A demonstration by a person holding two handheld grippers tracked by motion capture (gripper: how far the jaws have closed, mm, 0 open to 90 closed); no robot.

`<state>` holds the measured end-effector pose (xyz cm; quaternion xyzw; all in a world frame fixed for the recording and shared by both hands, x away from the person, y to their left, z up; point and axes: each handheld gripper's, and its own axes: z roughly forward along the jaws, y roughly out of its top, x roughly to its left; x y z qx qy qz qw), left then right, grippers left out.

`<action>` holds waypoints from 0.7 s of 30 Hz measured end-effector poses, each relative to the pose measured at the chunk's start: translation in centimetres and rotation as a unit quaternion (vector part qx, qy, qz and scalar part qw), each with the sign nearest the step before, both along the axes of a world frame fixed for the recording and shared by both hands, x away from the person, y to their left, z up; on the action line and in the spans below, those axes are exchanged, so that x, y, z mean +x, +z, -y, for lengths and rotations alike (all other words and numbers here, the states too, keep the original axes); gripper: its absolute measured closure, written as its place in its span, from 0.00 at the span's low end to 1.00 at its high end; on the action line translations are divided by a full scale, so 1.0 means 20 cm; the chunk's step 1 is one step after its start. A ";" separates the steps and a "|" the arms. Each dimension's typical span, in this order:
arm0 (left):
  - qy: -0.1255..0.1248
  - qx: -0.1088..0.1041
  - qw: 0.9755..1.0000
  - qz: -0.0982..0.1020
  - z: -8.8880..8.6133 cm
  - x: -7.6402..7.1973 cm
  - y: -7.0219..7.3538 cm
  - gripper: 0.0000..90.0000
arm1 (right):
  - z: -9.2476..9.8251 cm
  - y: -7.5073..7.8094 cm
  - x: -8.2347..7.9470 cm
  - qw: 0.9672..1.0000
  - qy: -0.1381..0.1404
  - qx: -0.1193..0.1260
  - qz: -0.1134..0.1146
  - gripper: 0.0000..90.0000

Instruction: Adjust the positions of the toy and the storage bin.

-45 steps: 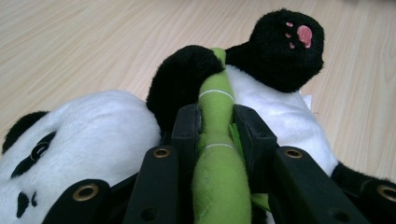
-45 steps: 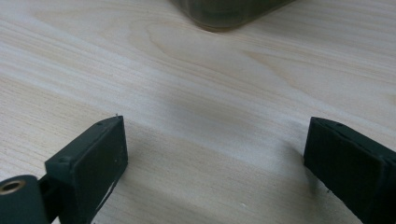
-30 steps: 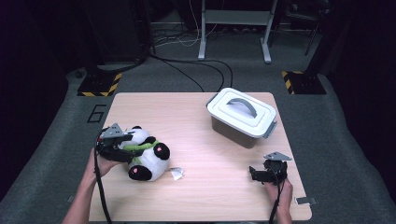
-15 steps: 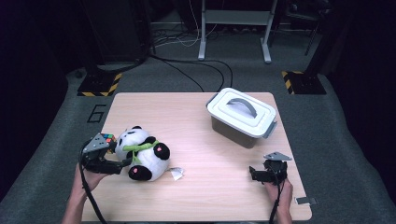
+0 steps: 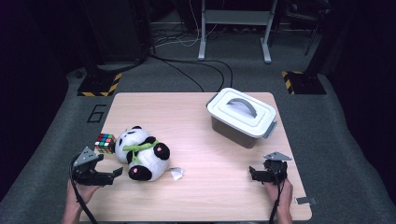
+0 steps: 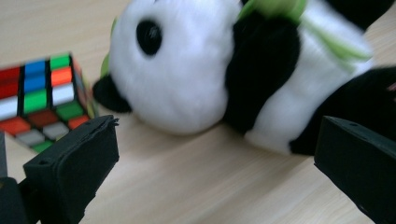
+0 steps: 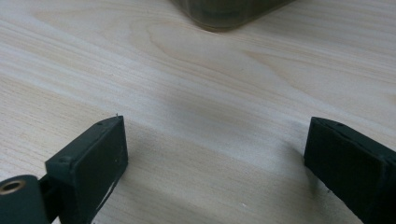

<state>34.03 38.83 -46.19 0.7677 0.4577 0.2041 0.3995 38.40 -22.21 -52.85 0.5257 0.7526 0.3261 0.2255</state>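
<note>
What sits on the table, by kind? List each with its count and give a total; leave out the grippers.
Plush panda: 1
Puzzle cube: 1
Lidded grey box: 1
Small white scrap beside the panda: 1
Total: 4

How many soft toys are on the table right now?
1: a panda plush lying on its side at the table's left, between the puzzle cube and a small white scrap. The lidded grey bin could hide more.
</note>
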 end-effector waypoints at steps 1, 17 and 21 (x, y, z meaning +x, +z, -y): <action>0.010 0.005 1.000 -0.003 -0.01 -0.01 -0.03 0.00 | 0.00 0.00 0.00 1.000 0.000 0.000 0.000 0.06; 0.062 0.049 0.996 -0.045 0.00 0.03 -0.35 0.00 | 0.00 0.00 0.00 1.000 0.000 0.000 0.000 0.06; 0.067 0.049 0.996 -0.045 0.00 0.03 -0.35 0.00 | 0.00 0.00 0.00 1.000 0.001 0.001 0.000 0.05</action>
